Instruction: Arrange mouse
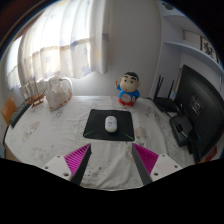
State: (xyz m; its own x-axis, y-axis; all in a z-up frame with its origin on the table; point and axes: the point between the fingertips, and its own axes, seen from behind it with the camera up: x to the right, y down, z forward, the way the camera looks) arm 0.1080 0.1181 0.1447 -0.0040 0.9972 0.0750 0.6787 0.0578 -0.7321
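Home desk corner, curtained window (65,40), cartoon figurine (128,89), monitor (203,108), mouse pad (110,123) on clothed table (50,135)

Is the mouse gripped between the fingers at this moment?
No. The mouse lies on the black pad, beyond the open gripper.

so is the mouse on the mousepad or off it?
On. The white mouse sits near the middle of the black mousepad, ahead of the open gripper, untouched.

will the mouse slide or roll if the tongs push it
The mouse is low, rounded and flat-bottomed, so it should slide rather than roll or tip. It lies on a dark pad, which may add some drag. It looks small and rigid, probably light. The open tongs are short of it.
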